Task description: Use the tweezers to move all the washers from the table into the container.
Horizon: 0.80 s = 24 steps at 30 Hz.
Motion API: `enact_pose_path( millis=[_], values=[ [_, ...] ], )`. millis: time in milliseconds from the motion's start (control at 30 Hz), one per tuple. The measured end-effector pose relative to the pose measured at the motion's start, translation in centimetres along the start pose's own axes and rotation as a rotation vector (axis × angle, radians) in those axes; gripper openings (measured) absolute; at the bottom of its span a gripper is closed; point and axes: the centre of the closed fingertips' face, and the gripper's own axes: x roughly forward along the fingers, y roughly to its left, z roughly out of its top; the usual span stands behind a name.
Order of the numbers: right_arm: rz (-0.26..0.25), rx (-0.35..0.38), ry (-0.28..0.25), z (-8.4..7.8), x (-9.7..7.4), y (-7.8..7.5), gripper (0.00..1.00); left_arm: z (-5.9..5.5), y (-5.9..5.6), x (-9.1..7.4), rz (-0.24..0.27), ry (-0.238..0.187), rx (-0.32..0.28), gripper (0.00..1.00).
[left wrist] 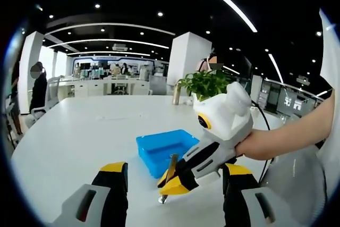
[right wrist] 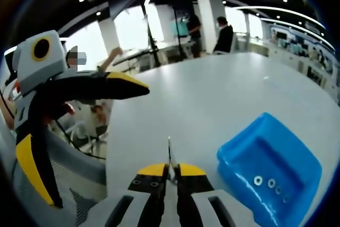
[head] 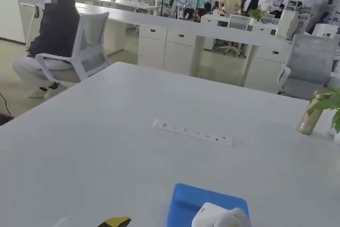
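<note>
Washers [right wrist: 271, 183], three of them, lie inside the blue container [right wrist: 284, 144] on the table [right wrist: 212, 89], so I judge the moving mostly done. My right gripper [right wrist: 170, 169] is pinched on the tweezers [right wrist: 169, 150], tips pointing over the table beside the container. My left gripper [left wrist: 174, 182] hangs spread and empty, probably because this job needs one tool.

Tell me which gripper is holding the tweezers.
The right gripper: its jaws are shut on the tweezers, whose tip pokes out ahead. The left gripper has its jaws wide apart, gripping nothing.
</note>
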Motion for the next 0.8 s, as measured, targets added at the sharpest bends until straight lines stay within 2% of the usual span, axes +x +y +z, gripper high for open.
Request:
enact_pose_path(
  millis=[67,200,300,400,633,800],
  values=[
    [0.023,0.063,-0.017,0.0,0.0,0.2,0.03,-0.1,0.0,0.0,0.0,0.005,0.004,0.73],
    [0.018,0.069,-0.01,0.1,-0.2,0.0,0.03,-0.1,0.1,0.0,0.006,0.007,0.008,0.72],
    [0.017,0.081,-0.029,0.8,-0.8,0.0,0.03,-0.1,0.3,-0.1,0.015,0.004,0.008,0.71],
    [0.003,0.083,-0.043,1.3,-1.5,-0.4,0.03,-0.4,0.6,-0.2,0.026,0.02,0.014,0.69],
    [-0.032,0.111,-0.124,3.6,-3.7,-1.0,0.03,-0.5,0.6,-0.1,0.024,0.026,0.023,0.68],
    [-0.056,0.123,-0.189,5.4,-5.5,-2.1,0.03,-0.7,0.6,0.0,0.017,0.034,0.031,0.67]
  ],
)
